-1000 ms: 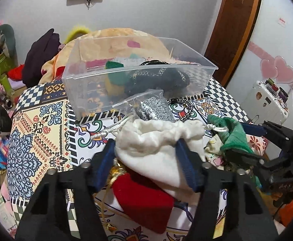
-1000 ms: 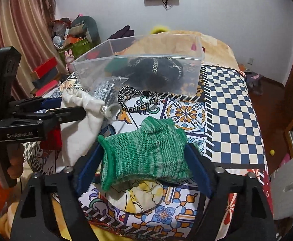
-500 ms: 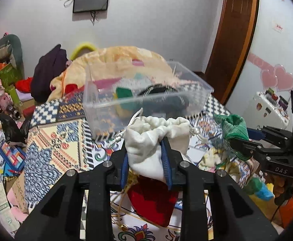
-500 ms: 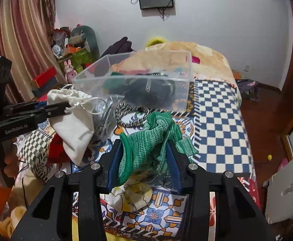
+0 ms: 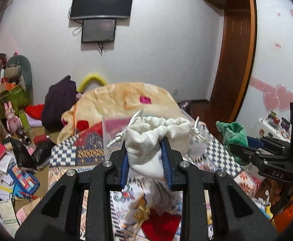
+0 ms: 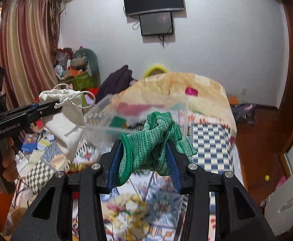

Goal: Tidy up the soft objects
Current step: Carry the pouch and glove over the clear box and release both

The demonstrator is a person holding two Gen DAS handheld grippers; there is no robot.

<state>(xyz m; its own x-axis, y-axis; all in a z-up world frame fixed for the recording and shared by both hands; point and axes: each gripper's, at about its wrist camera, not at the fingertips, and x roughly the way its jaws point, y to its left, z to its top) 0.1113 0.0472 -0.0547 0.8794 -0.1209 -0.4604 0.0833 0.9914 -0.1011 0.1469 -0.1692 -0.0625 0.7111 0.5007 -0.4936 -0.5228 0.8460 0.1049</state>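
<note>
A: Above the bed [image 6: 212, 138], both tools up. Left gripper [image 5: 145, 160]: jaws pinched narrow on the pouch [image 5: 156, 138], cream cloth, drawstring loose at the sides. It hangs clear of the patterned cover.

B: Right gripper [image 6: 144, 160]: jaws clamped on the glove [image 6: 152, 138], green knit, bunched and drooping between the pads. Also off the bed.

A: Bin [image 6: 138, 114] sits ahead of both, clear plastic, open top. Some coloured items show through its wall; blurred, can't name them.

B: So progress, by my read: bin partly filled, two pieces lifted but not yet over the rim.

A: Agreed. Left to do: carry both across, let go inside. Red thing [image 5: 162, 225] lies on the cover under the left tool, blurred. Possibly more to sort.

B: Pouch string may snag the bin edge. Worth watching.
</note>
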